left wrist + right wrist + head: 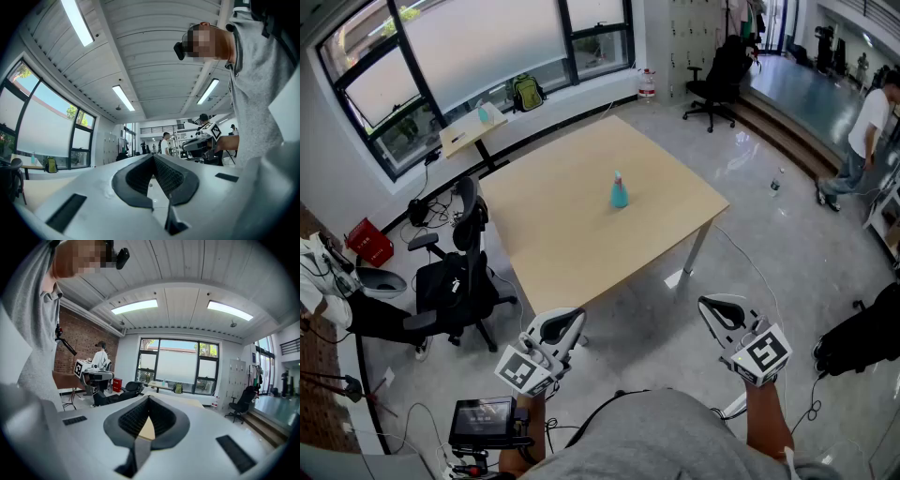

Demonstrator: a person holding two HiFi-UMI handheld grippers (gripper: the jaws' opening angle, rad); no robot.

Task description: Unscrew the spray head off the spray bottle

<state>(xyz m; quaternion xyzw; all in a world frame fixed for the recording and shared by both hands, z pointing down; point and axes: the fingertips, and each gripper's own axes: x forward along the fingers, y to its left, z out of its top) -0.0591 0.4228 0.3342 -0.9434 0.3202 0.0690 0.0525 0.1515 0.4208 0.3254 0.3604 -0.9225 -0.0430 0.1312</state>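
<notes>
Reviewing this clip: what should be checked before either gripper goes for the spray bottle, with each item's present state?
1. Spray bottle upright on the table: ok.
2. Spray head on the bottle: ok.
3. Left gripper empty: ok, shut on nothing.
4. Right gripper empty: ok, likewise shut.
5. Jaws open for grasping: not ok.
6. Grippers near the bottle: not ok, both short of the table.

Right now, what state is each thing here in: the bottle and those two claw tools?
Spray bottle: upright on the table, spray head on, nothing touching it.
Left gripper: shut, empty, held short of the table.
Right gripper: shut, empty, held short of the table.
</notes>
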